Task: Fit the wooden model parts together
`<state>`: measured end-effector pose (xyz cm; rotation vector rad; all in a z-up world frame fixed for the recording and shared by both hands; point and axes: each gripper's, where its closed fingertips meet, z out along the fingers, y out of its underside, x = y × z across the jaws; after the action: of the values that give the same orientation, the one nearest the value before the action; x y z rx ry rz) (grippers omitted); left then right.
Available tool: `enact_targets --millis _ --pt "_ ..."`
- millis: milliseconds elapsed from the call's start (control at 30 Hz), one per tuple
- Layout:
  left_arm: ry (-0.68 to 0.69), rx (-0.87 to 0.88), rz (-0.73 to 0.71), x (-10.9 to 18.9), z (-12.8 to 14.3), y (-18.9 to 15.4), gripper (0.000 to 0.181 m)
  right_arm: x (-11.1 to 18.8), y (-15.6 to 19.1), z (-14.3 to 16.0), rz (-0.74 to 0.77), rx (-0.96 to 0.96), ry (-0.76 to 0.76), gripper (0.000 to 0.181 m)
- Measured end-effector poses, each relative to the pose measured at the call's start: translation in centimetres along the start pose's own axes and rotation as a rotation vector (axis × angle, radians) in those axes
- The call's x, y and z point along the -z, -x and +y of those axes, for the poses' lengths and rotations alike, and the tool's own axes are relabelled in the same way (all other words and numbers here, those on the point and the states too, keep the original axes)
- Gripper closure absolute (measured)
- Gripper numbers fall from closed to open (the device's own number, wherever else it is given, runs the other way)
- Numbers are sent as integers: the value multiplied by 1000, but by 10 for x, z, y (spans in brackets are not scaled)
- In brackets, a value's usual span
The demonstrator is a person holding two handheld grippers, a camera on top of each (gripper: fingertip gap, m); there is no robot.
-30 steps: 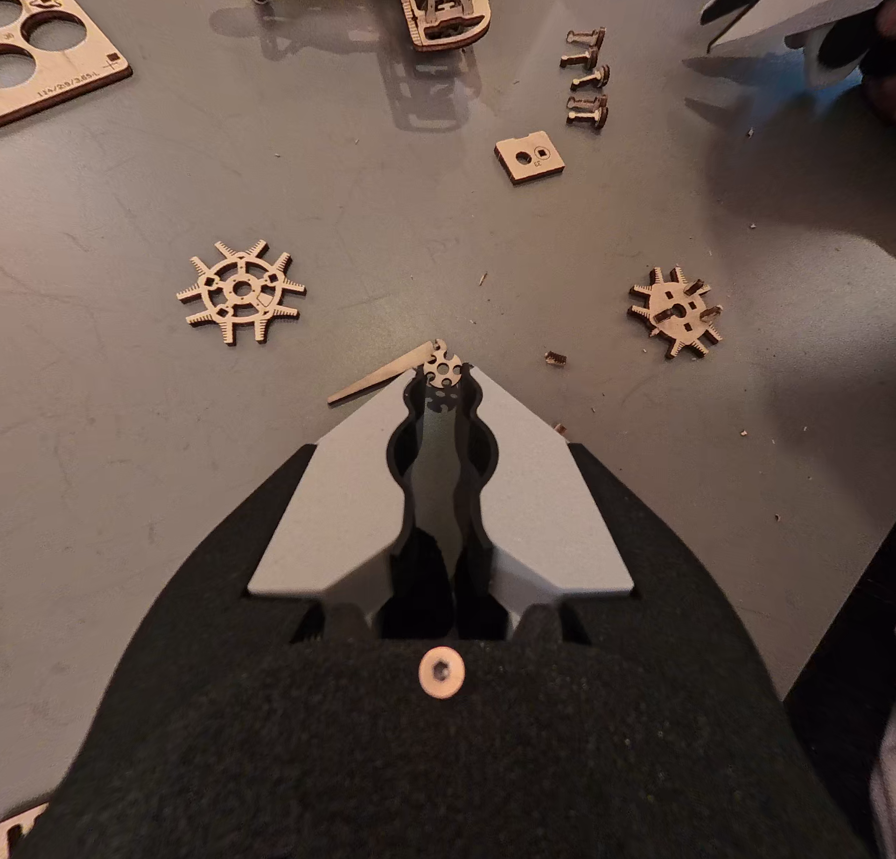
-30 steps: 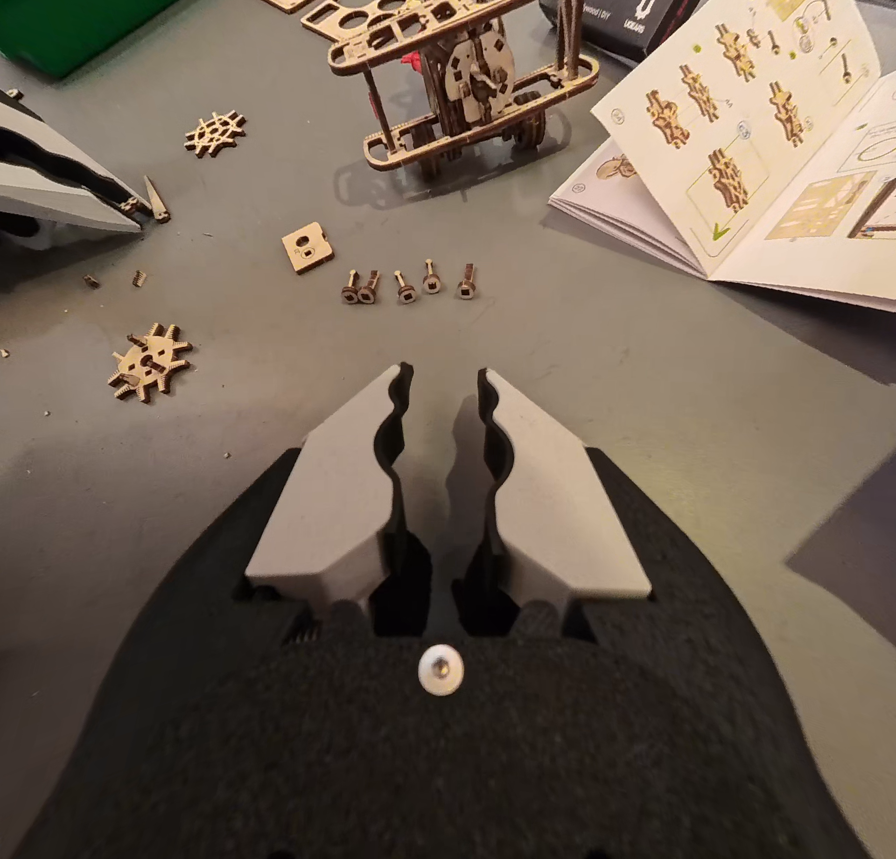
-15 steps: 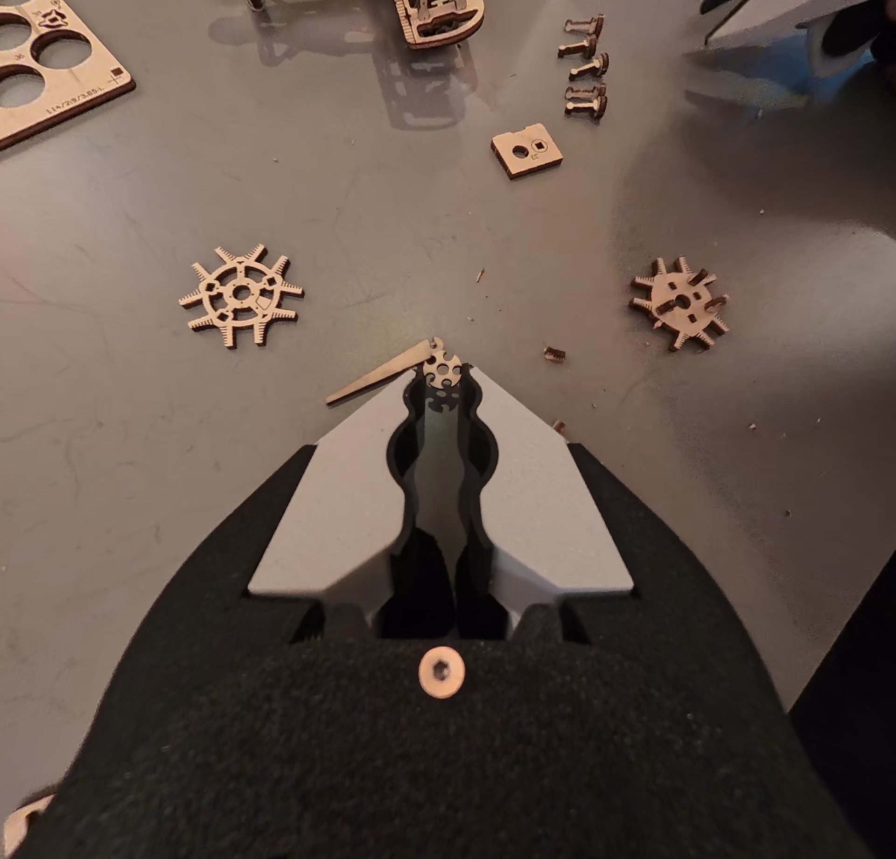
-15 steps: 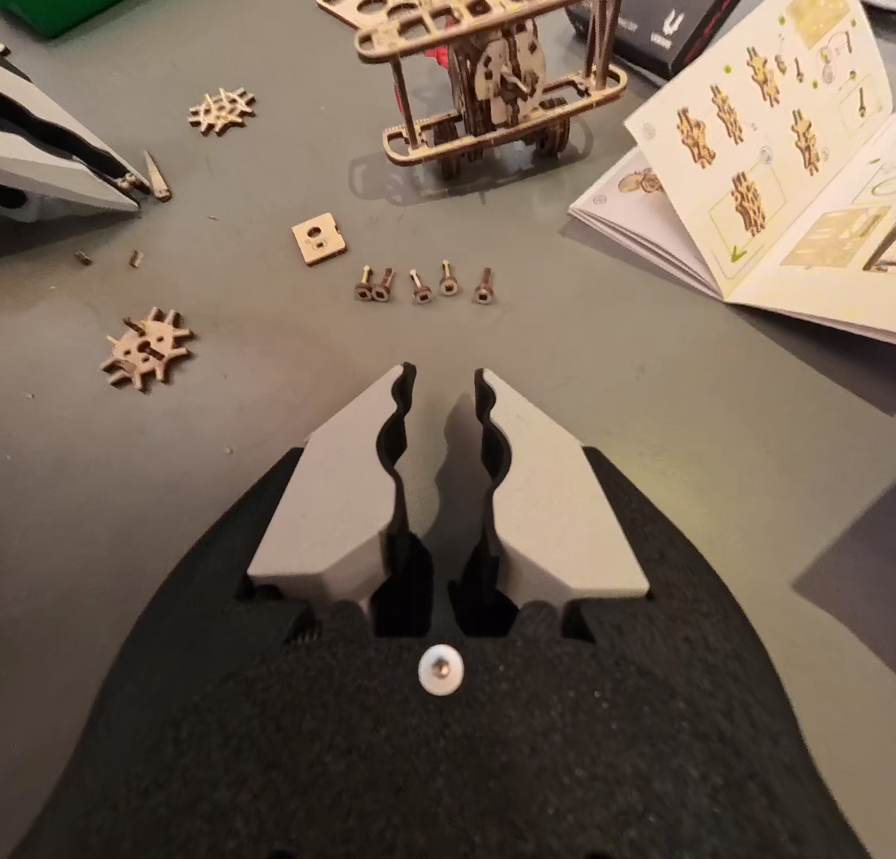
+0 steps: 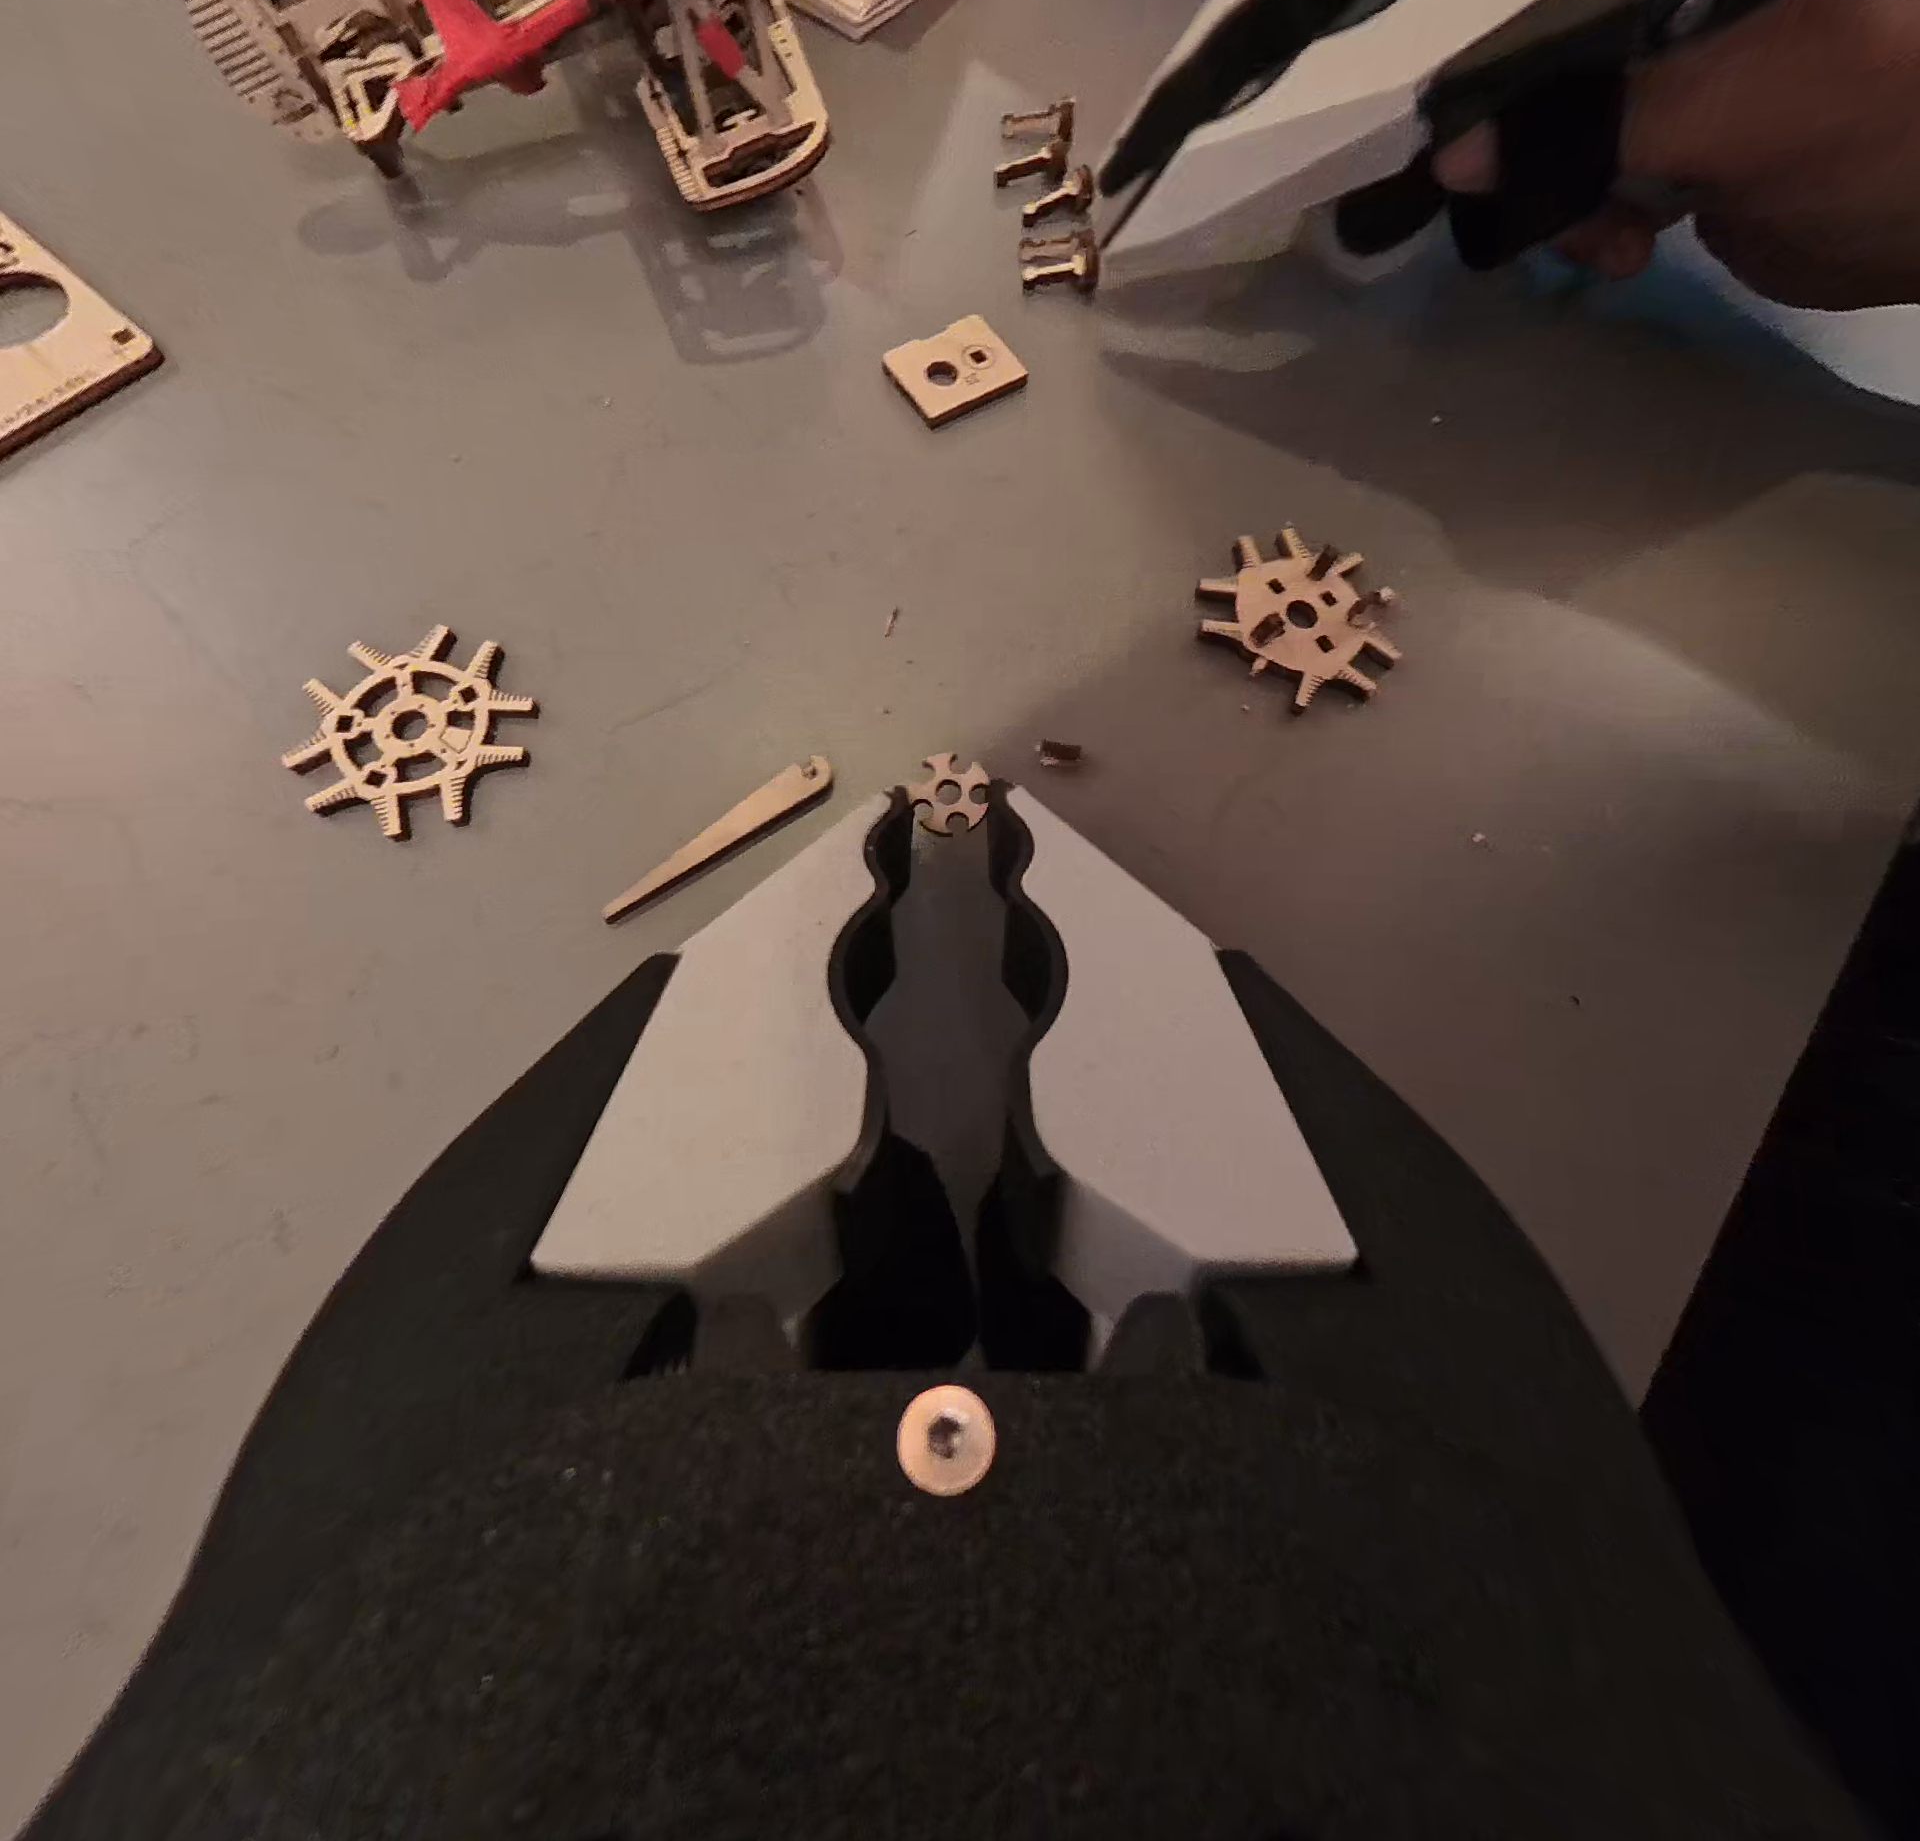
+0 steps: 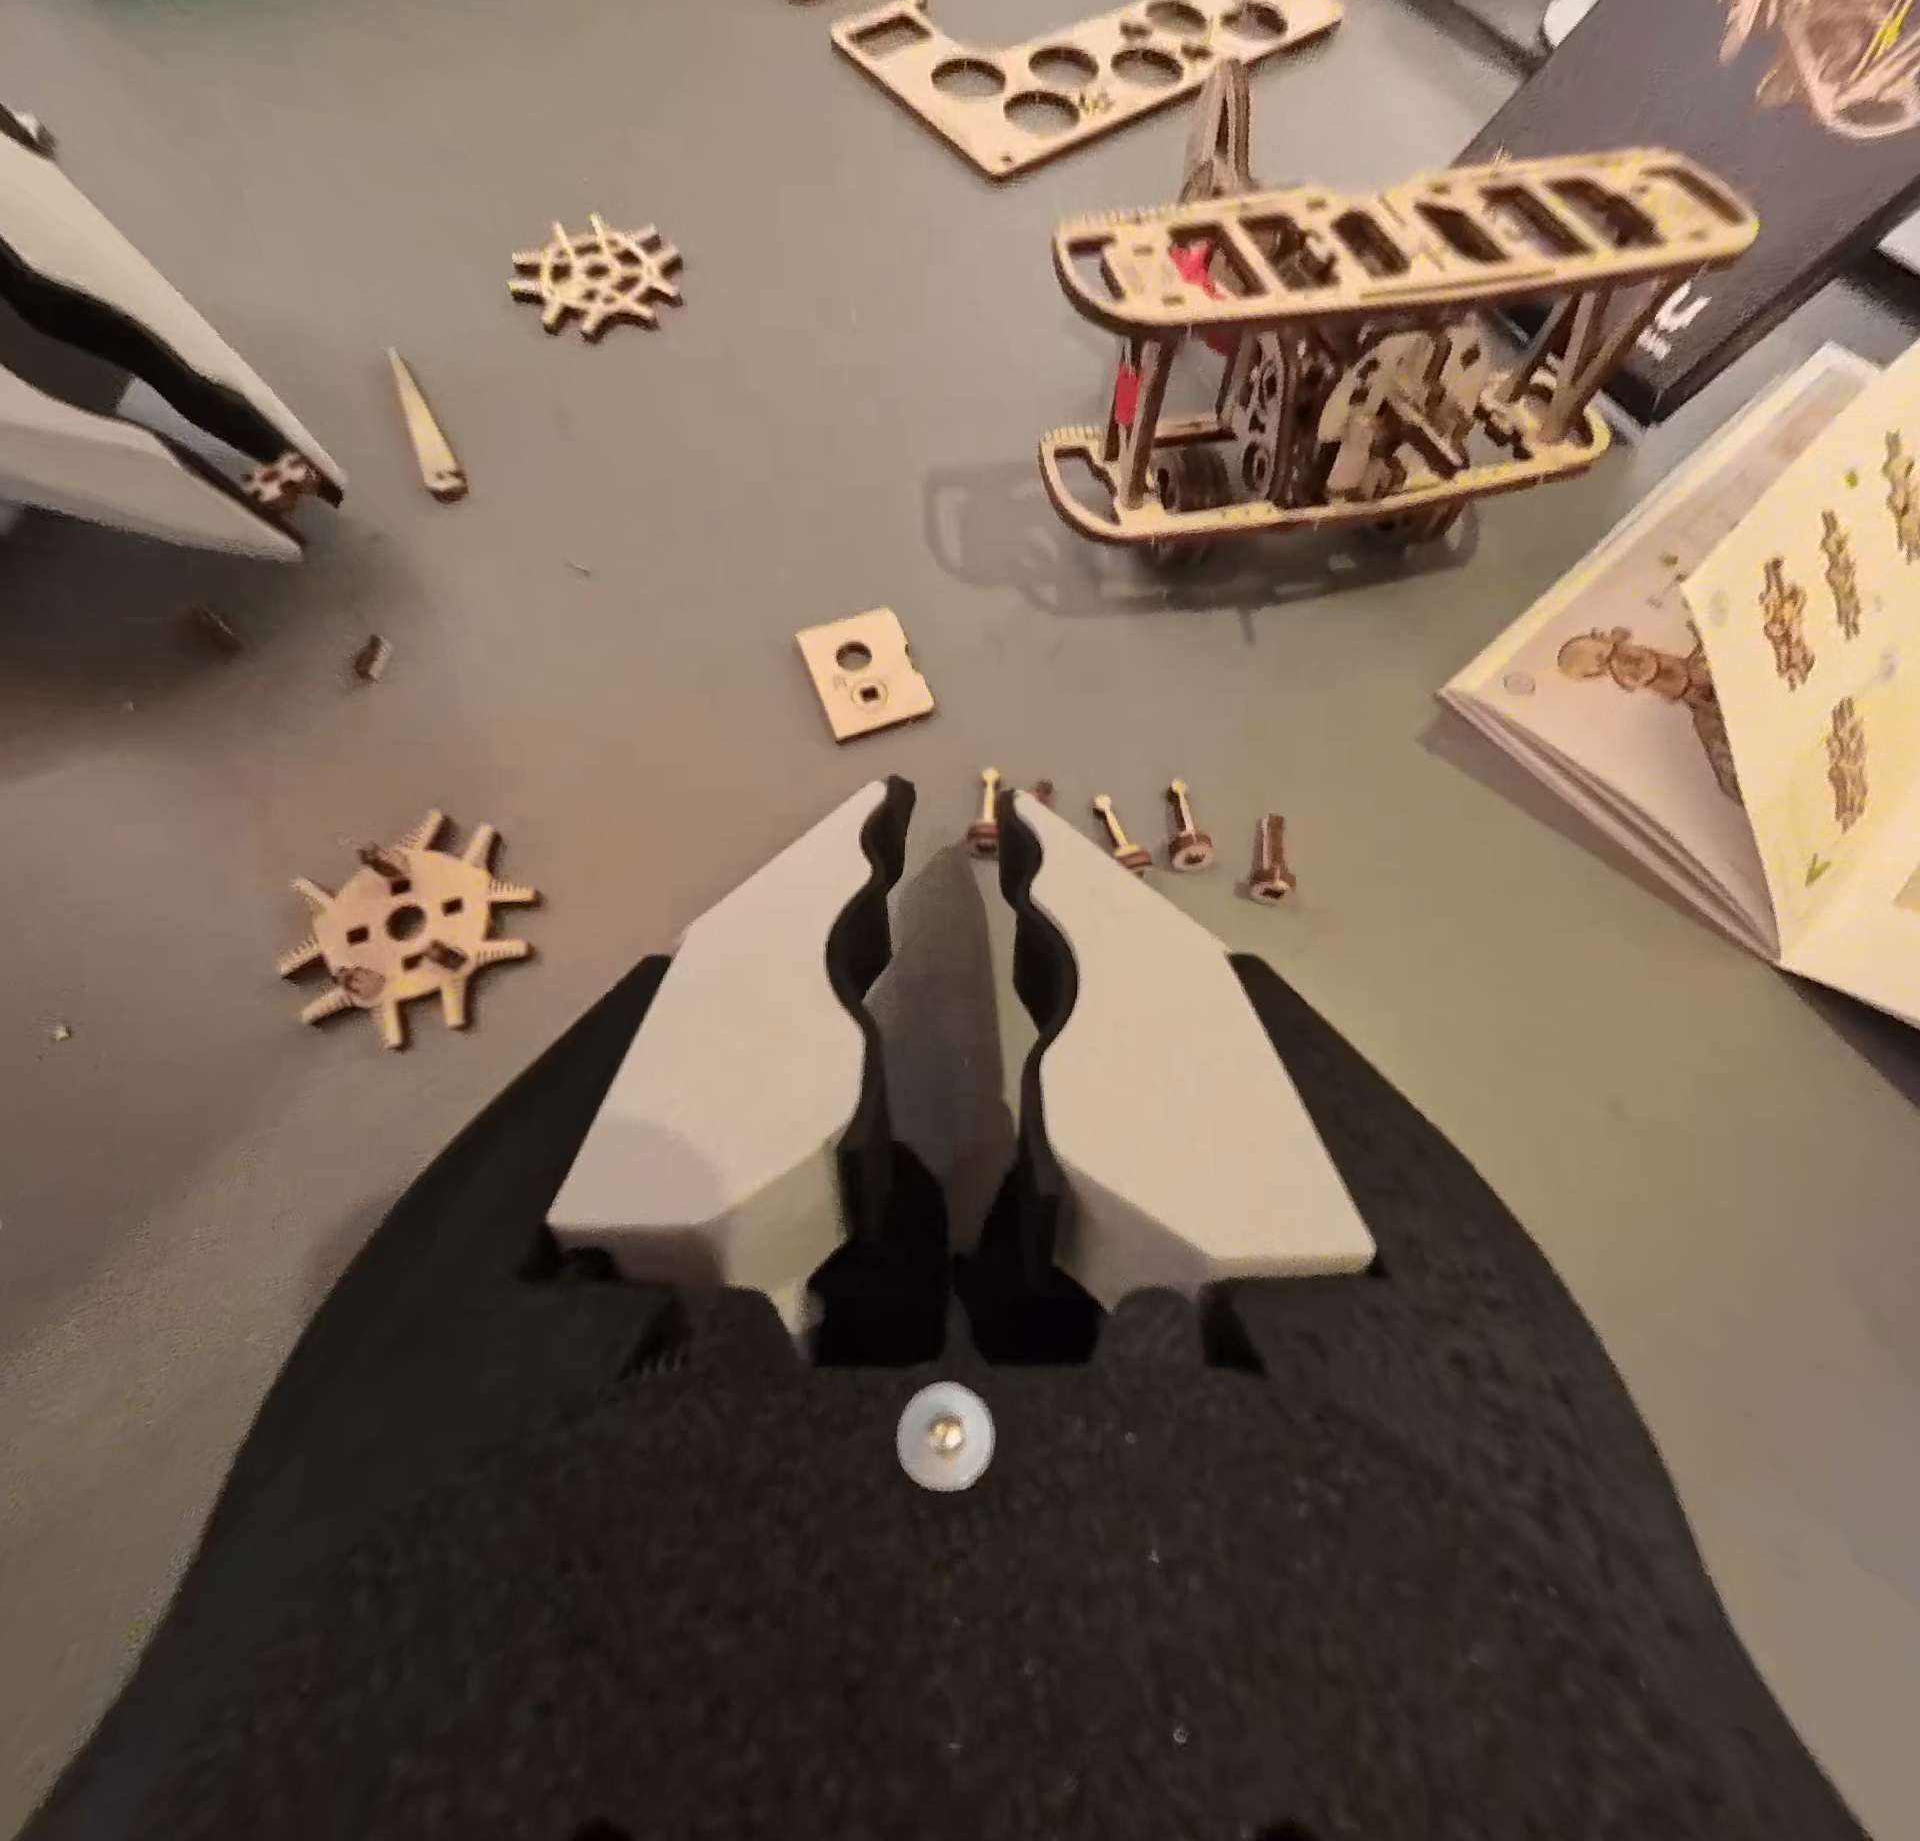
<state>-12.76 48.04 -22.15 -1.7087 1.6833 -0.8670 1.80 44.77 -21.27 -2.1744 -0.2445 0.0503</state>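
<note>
My left gripper [image 5: 951,799] is shut on a small round wooden disc [image 5: 950,794] with notches, held a little above the table. It shows at the far left of the right wrist view [image 6: 286,482]. My right gripper [image 6: 956,804] is open, its tips right at a row of small wooden pins [image 6: 1184,841] on the table. One pin [image 6: 985,812] lies between the fingertips. In the left wrist view the right gripper [image 5: 1117,202] sits beside the pins [image 5: 1049,196]. A spiked solid wheel [image 5: 1297,619] [image 6: 405,927] and an open spoked wheel [image 5: 408,729] [image 6: 597,274] lie flat.
A wooden biplane model [image 6: 1351,357] [image 5: 499,46] stands at the back. A square plate with two holes [image 6: 862,685] [image 5: 956,370], a pointed wooden sliver [image 5: 722,838] [image 6: 426,425], punched-out sheets [image 6: 1081,56], an open booklet [image 6: 1745,690] and a black box [image 6: 1714,129] lie around. The grippers' ends are close to 15 centimeters from one another. My left tips are roughly 8 centimeters from the spiked solid wheel [image 5: 1297,619]. The right camera catches it too, in the right wrist view [image 6: 397,914].
My right gripper has moved forward and down to the row of pins and its jaws have narrowed. My left gripper has moved right off the sliver with the disc.
</note>
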Motion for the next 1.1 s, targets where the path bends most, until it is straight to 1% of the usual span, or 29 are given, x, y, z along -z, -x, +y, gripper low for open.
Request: enact_targets --millis 67,167,200,400,533,600,700,867,900,967,1000,1067,1100 --pt "-9 -13 20 1 -1 -4 169 -3 -2 0 12 7 9 165" --pt "-24 -28 49 3 -3 -9 169 -10 1 8 -24 1 58 164" --pt "-27 -34 60 3 -3 -11 169 -10 1 7 -29 7 53 164" --pt "-25 -72 104 4 -3 -20 169 -11 -1 14 18 60 83 168" --pt "-48 -102 103 5 -6 -22 169 -11 -1 13 32 78 80 173" --pt "-56 -119 93 5 -7 -23 170 -10 3 8 13 81 59 169" --pt "-64 -142 66 4 -9 -22 170 -12 2 13 27 44 92 163" --pt "-53 -186 49 1 -9 -25 170 -15 3 11 16 8 94 164" --pt "-51 -193 47 0 -9 -26 170 -16 3 11 9 4 98 165" --pt "-53 -210 42 -2 -11 -28 169 -16 2 12 13 -9 101 174" --pt "-59 -216 44 -3 -13 -30 170 -16 2 12 10 -11 100 174" --pt "-95 -215 69 -4 -23 -37 169 -12 2 10 -4 -21 80 175" --pt "-118 -211 87 -5 -32 -43 170 -9 5 10 -44 -29 71 179"
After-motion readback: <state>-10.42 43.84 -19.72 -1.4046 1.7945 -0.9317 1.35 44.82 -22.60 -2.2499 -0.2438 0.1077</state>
